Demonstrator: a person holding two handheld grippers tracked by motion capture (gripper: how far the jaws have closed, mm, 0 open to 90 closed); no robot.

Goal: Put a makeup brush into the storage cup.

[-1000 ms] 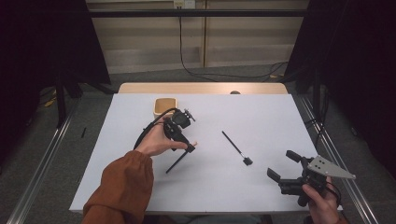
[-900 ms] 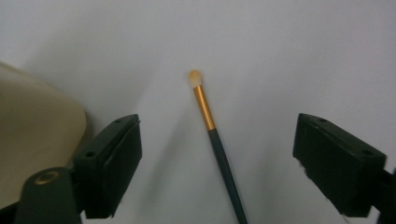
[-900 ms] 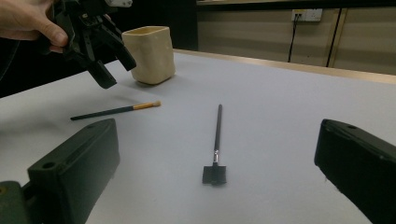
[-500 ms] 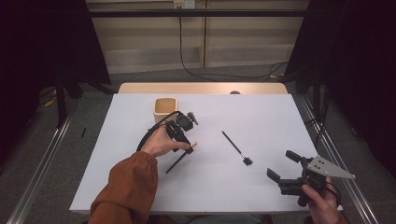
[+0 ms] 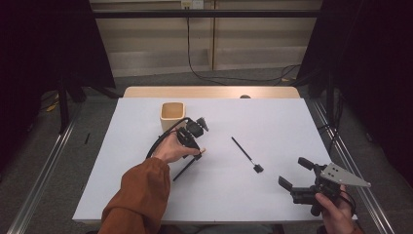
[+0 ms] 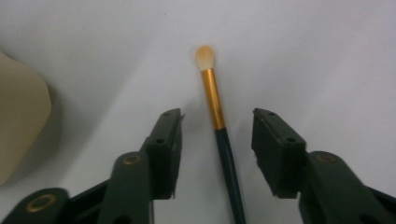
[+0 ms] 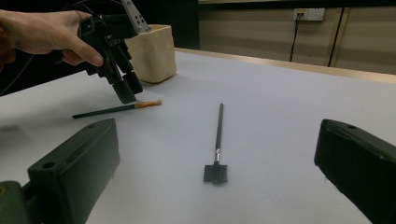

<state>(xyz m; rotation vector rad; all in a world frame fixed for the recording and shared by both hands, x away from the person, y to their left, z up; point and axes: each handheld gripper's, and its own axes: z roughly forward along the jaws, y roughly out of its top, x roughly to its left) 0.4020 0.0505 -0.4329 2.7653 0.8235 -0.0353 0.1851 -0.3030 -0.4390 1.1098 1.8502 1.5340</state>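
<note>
Early in the job, by the look of it: seen from the high view, both brushes on the white table [image 5: 272, 122], none yet in the beige cup [image 5: 173, 116]. Left gripper [image 5: 194, 139] lowered over the gold-ferruled brush [image 5: 185, 165]; flat black brush [image 5: 247, 154] lying apart, mid-table; right gripper [image 5: 297, 176] idle near the front edge, spread, holding nothing. From the left gripper view: jaws parted either side of the gold-ferruled brush [image 6: 219, 135], straddling the ferrule's lower end, touching nothing, grasp not yet made. From the right gripper view: own jaws wide apart, empty; flat black brush [image 7: 218, 140] just ahead; left gripper [image 7: 125, 91] poised at the other brush [image 7: 116, 108] before the cup [image 7: 152, 51].
</note>
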